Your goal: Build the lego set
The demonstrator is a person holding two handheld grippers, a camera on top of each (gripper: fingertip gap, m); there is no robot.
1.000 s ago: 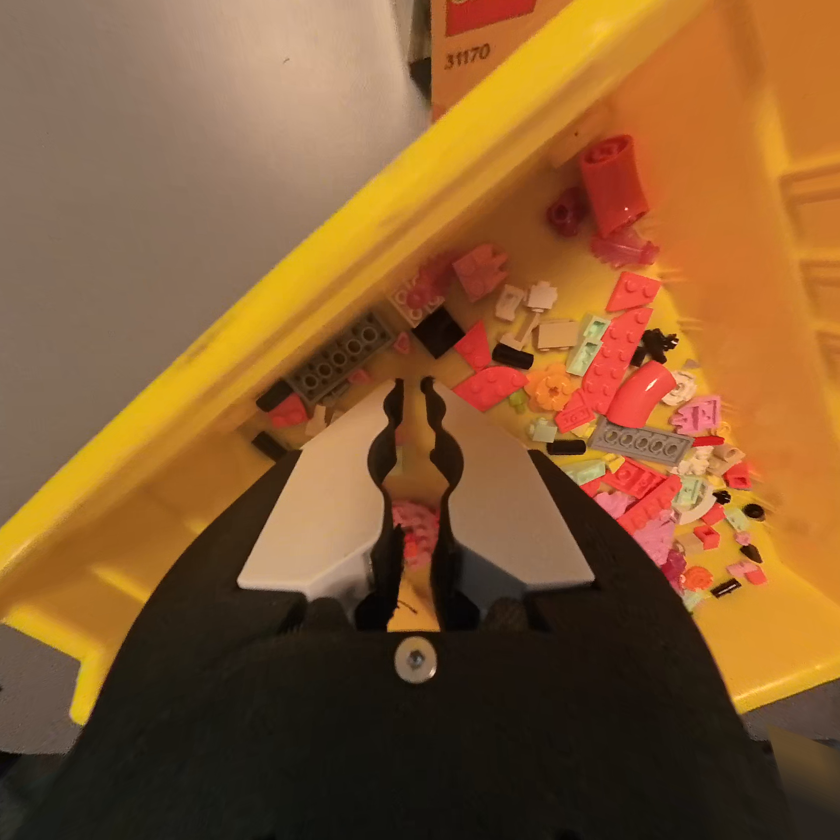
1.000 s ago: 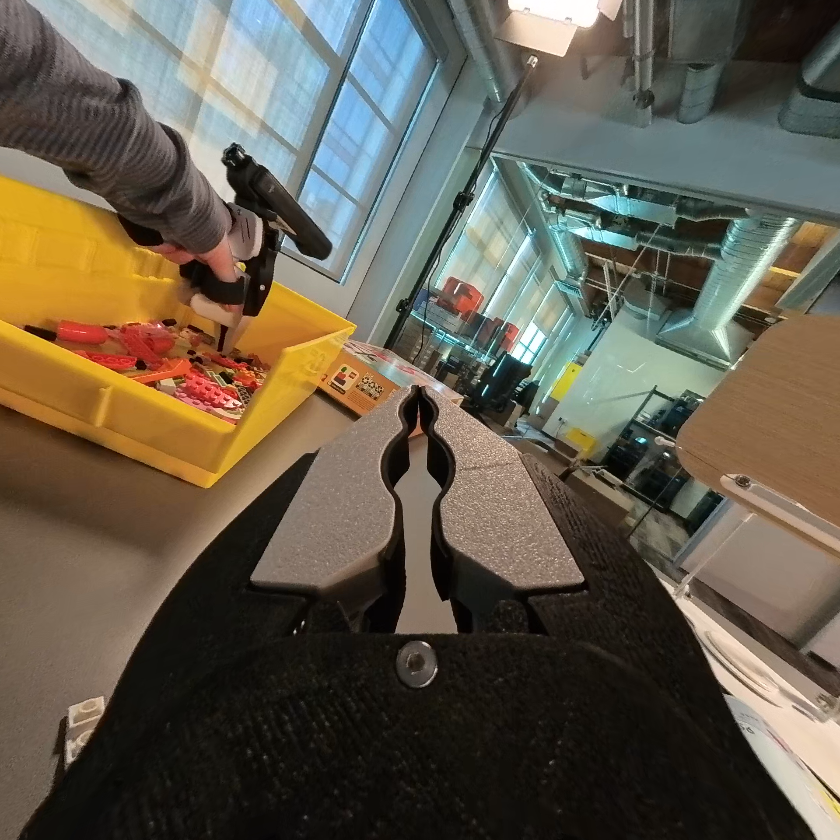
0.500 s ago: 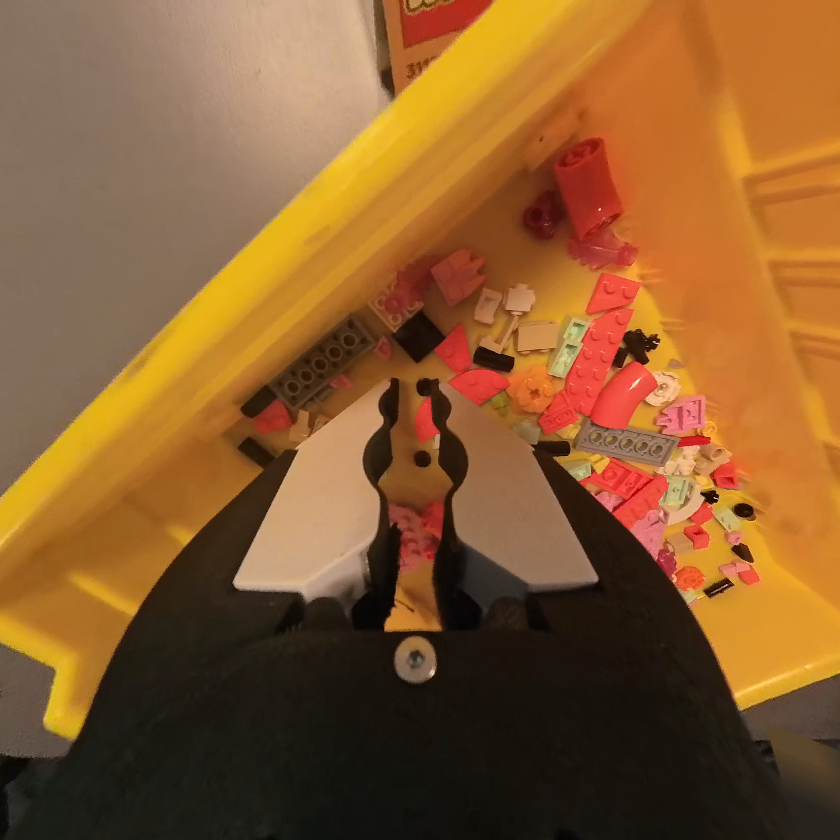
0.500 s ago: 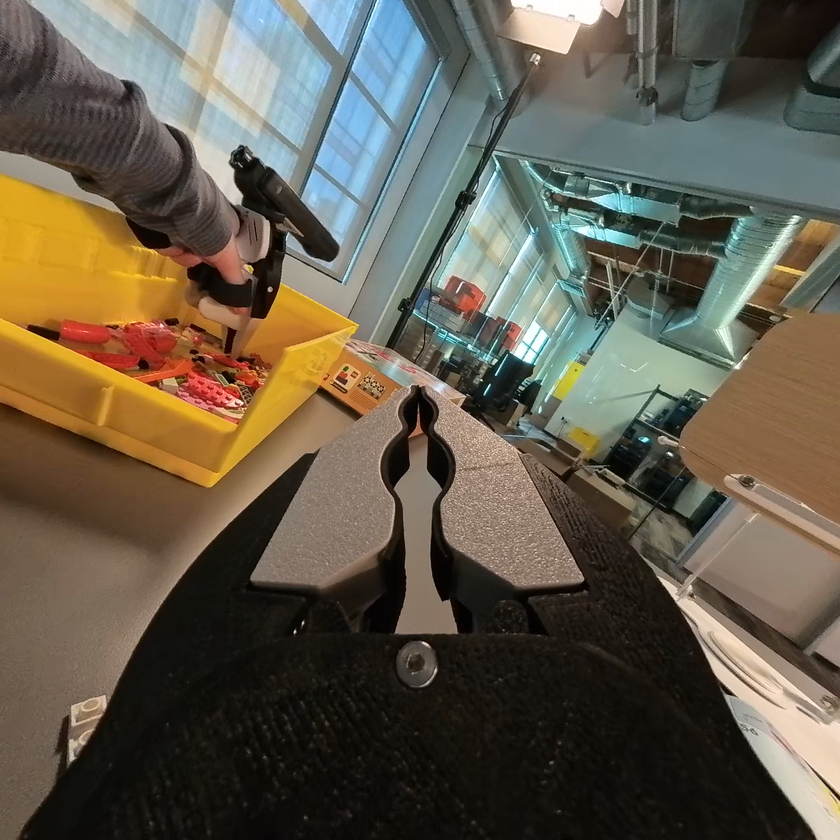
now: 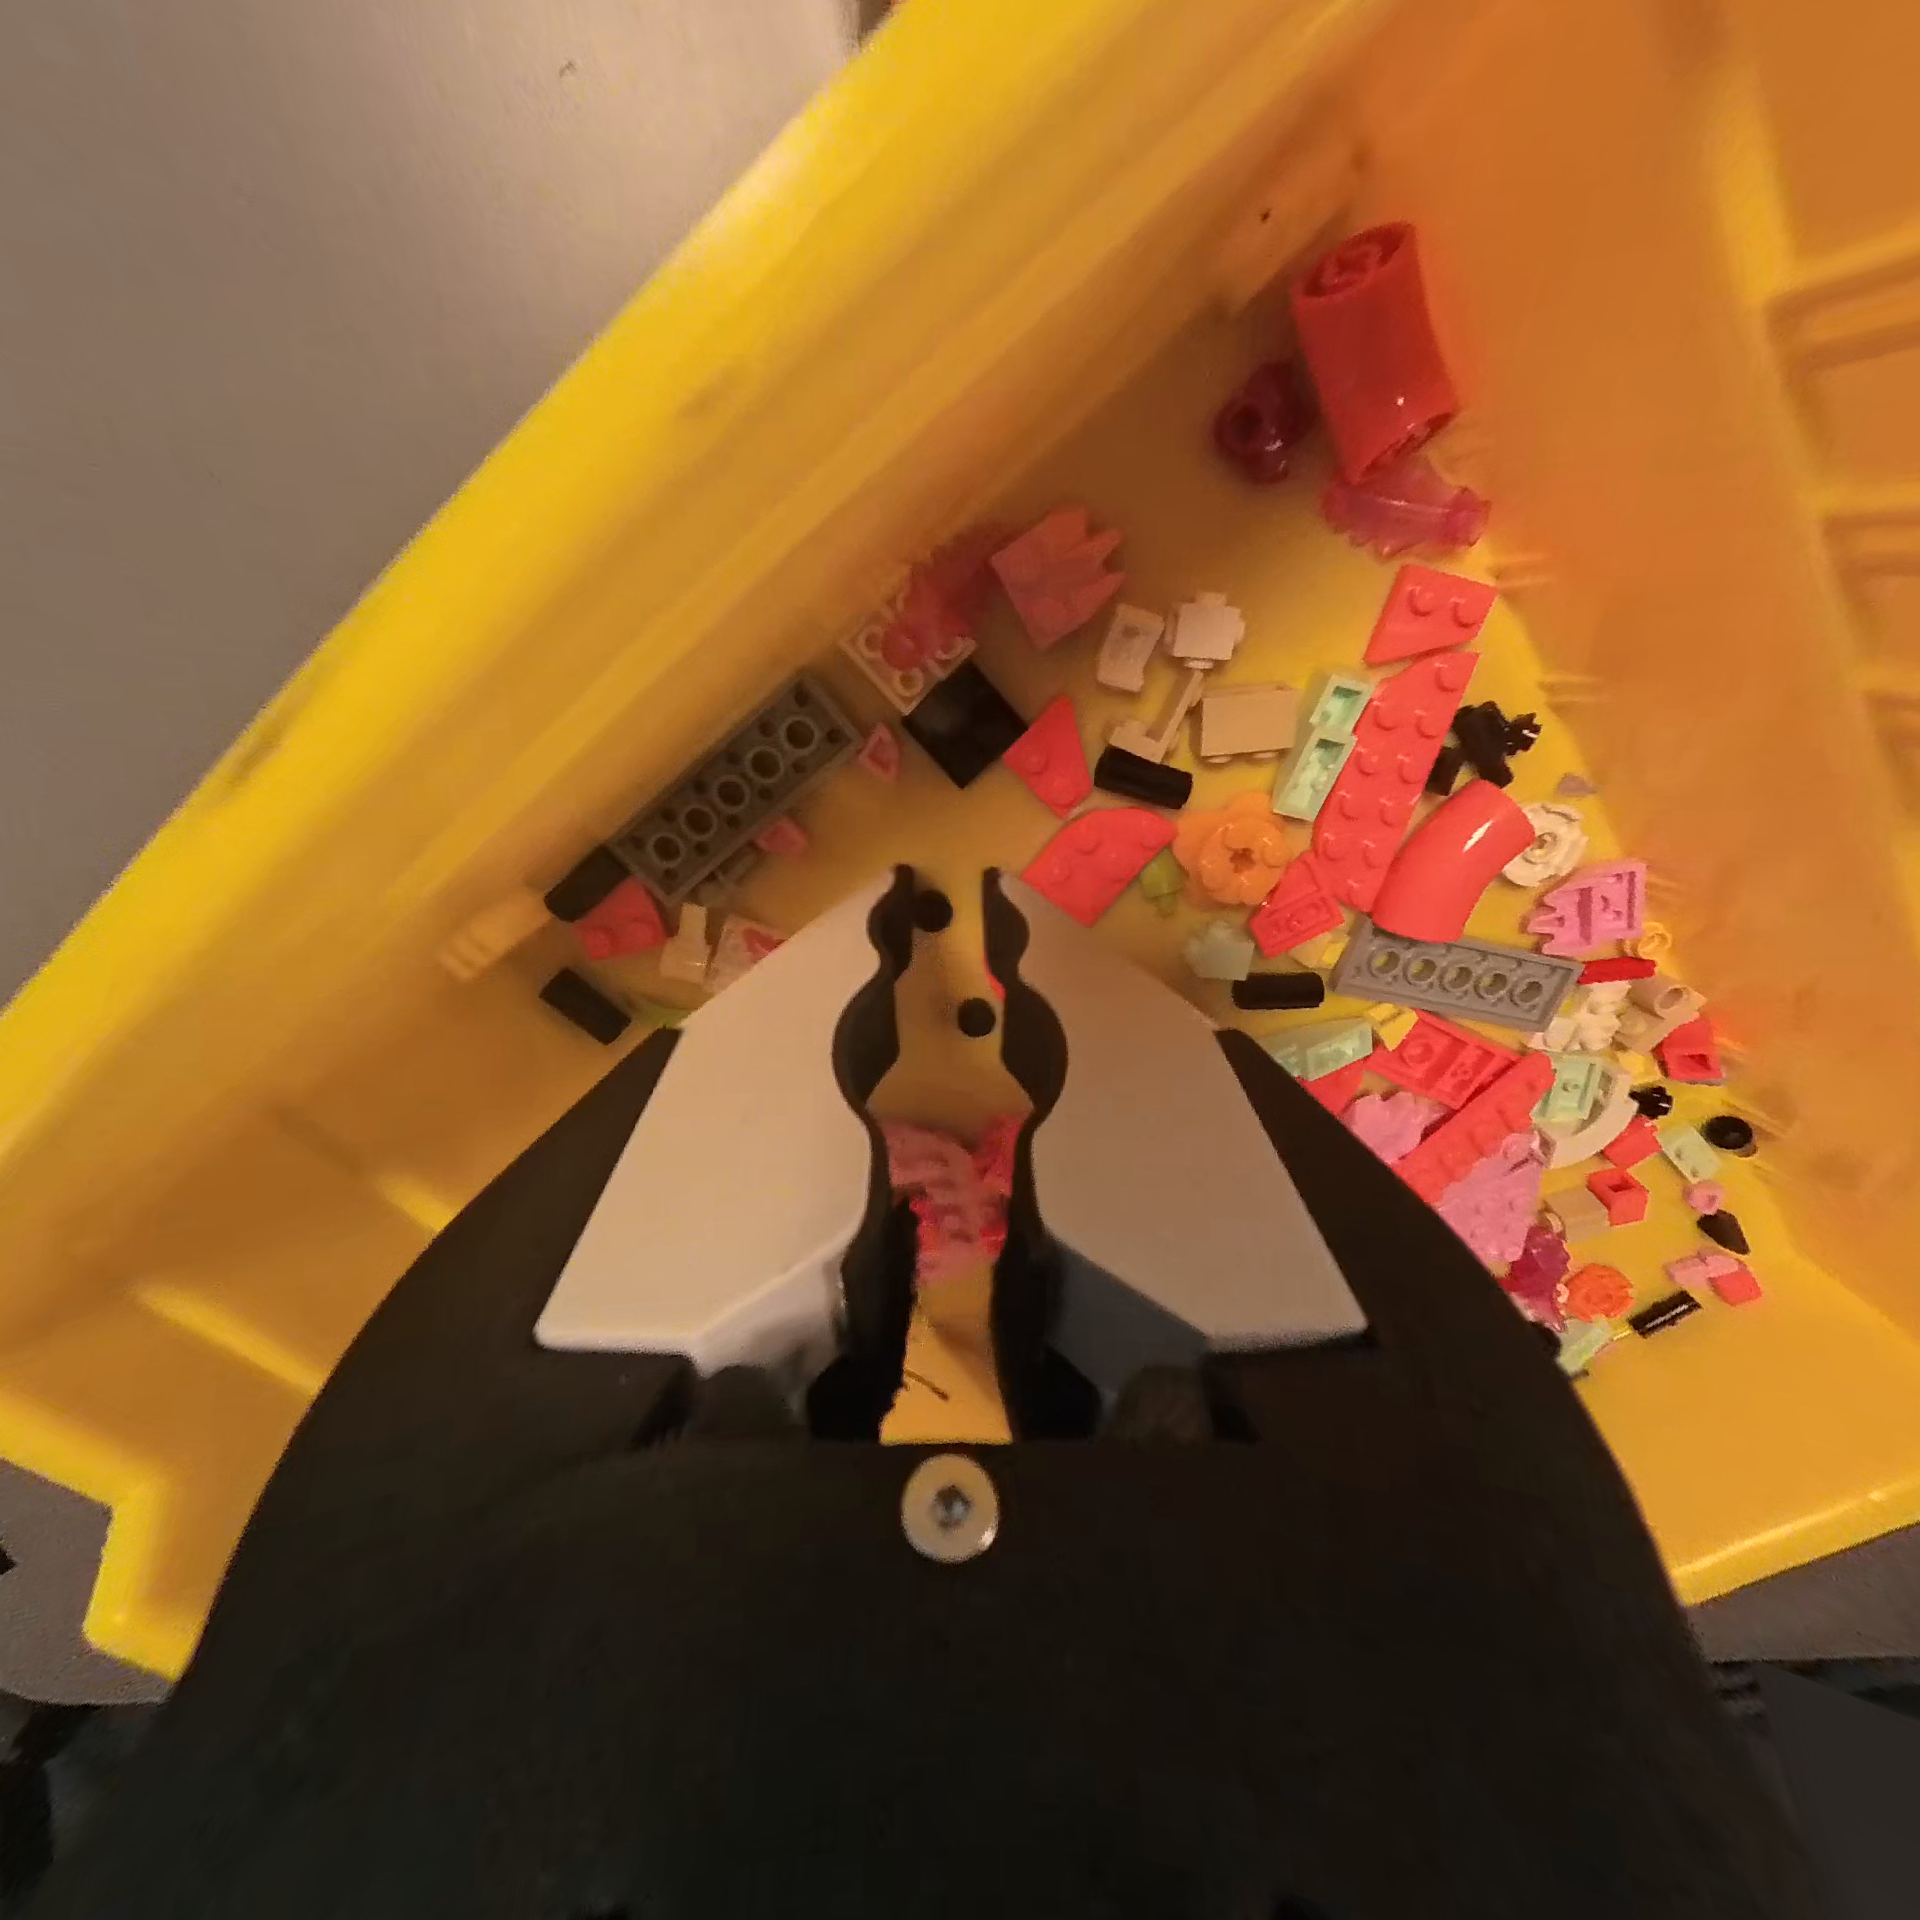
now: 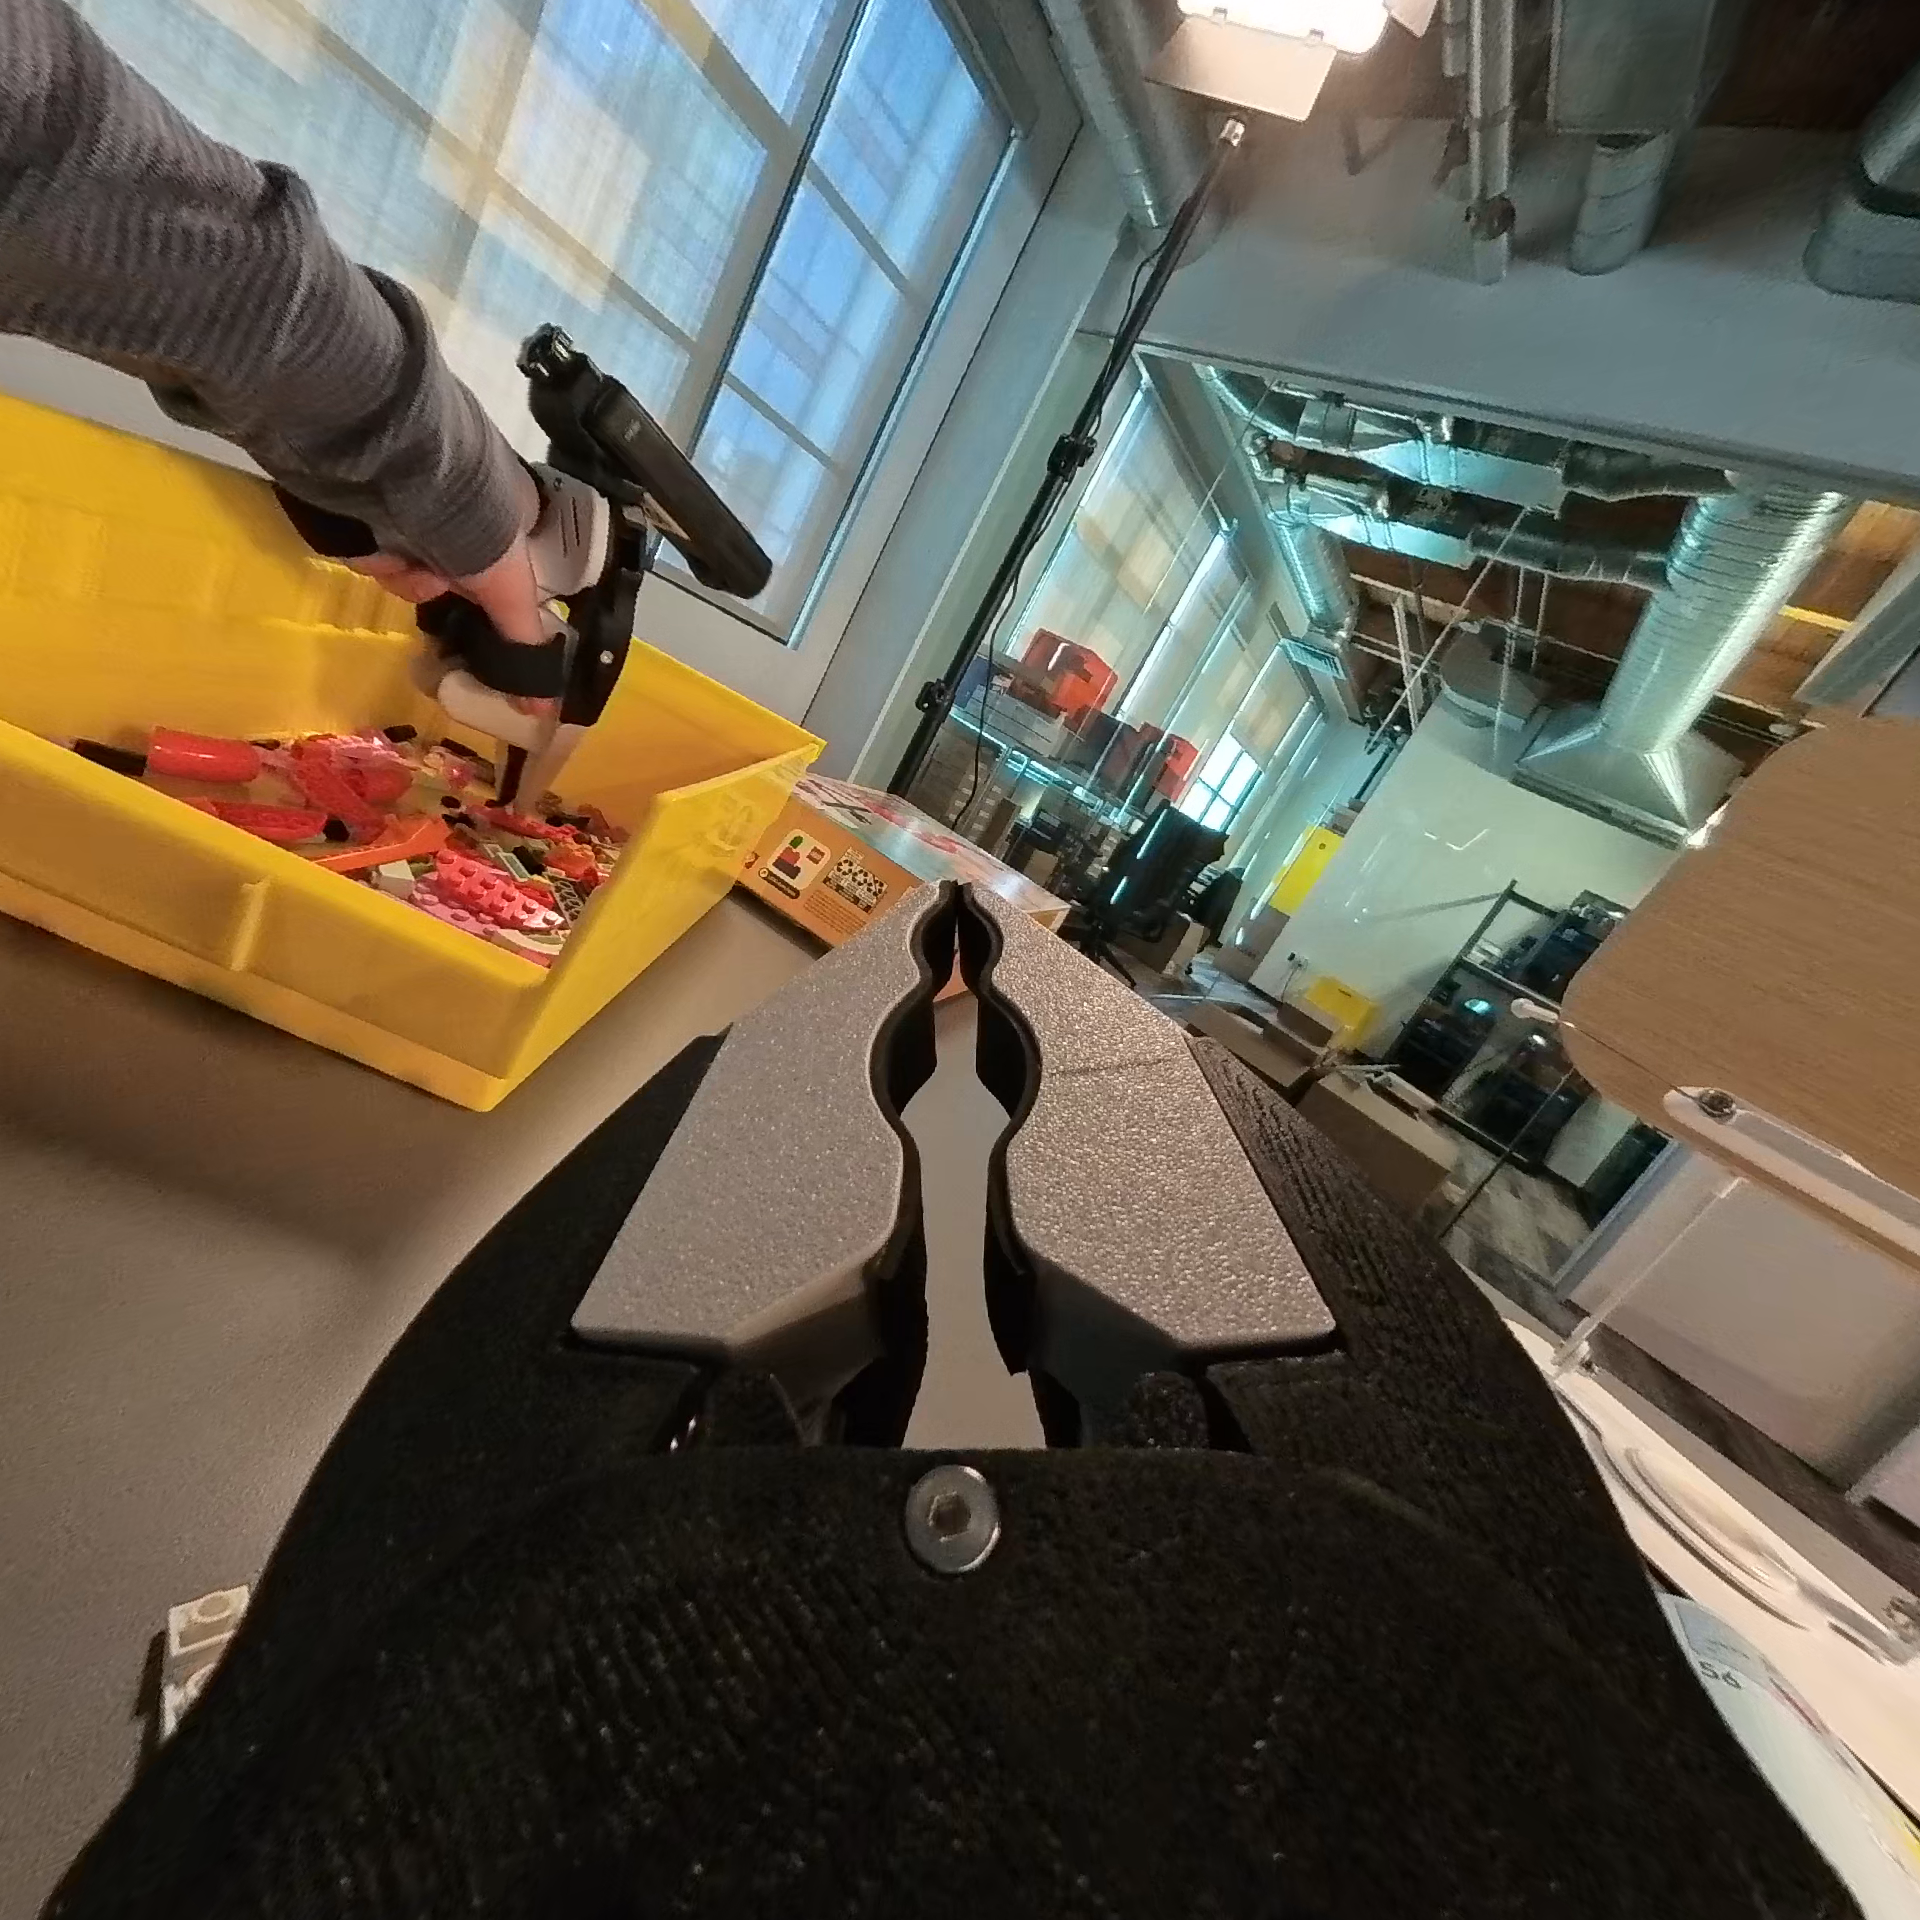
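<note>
The left gripper (image 5: 943, 891) hangs in the yellow bin (image 5: 582, 582) over loose bricks, fingers narrowly apart beside a small black stud (image 5: 932, 914), gripping nothing. The right gripper (image 6: 958, 900) hovers above the counter (image 6: 260, 1174), fingers closed on nothing.

L cam over bin (image 5: 727, 436); R sidelong.

Big windows (image 6: 582, 208) with blue daylight, up on the left. Just right of the windows, a thin black stand (image 6: 1049, 457) going up to a bright lamp (image 6: 1262, 42). Silver pipes (image 6: 1673, 582) under the ceiling, far right of the windows. Below the pipes, a pale wall (image 6: 1403, 831) with yellow squares on it. Under the windows, a flat grey table top (image 6: 260, 1195). Shelves with red boxes (image 6: 1081, 675) past the stand. A black chair (image 6: 1153, 883) near the shelves. A light wooden board (image 6: 1787, 935) at the far right.
</note>
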